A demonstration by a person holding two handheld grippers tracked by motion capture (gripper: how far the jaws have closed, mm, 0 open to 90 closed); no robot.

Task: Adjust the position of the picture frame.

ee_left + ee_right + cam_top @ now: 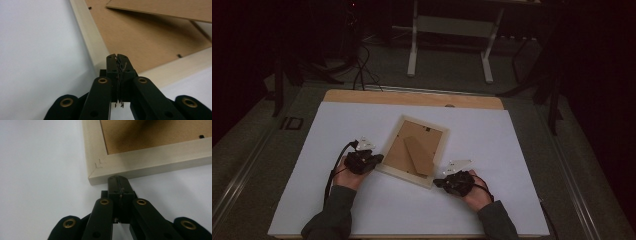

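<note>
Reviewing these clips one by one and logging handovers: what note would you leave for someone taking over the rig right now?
Left gripper: jaws shut, empty, tips at the left edge of the picture frame.
Right gripper: jaws shut, empty, tips at the frame's near right corner.
The frame lies face down, tilted, on the white sheet; its brown backing board is in place, its stand flap lies on the back.
Done: nothing visibly opened or removed.
Left: probably nudging or working the frame; neither gripper has a grip yet.
</note>
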